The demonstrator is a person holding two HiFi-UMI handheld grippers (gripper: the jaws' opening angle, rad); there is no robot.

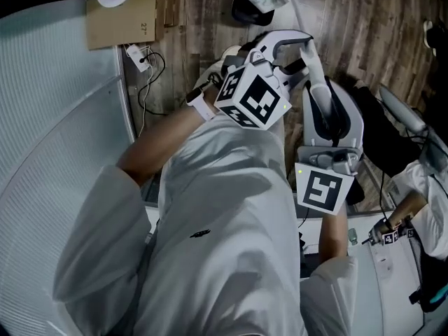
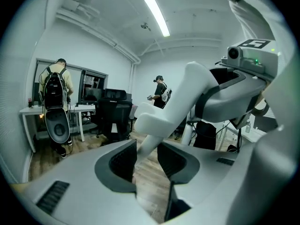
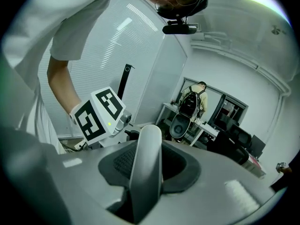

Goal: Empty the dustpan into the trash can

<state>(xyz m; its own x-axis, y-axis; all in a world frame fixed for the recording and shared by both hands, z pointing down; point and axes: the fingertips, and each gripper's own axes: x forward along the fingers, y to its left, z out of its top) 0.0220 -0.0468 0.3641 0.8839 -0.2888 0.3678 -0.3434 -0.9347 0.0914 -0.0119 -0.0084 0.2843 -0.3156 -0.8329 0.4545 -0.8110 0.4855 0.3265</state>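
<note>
Handle in white clamped by right gripper, its far end between wide-apart jaws of left gripper, wooden floor below.

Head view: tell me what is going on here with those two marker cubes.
A person stands over a wood floor with a hand-held gripper in each hand. The right hand-held gripper is shut on a white handle, probably the dustpan's. The left hand-held gripper is open, with the handle's narrow end between its jaws but not gripped. What the handle is attached to does not show.
</note>
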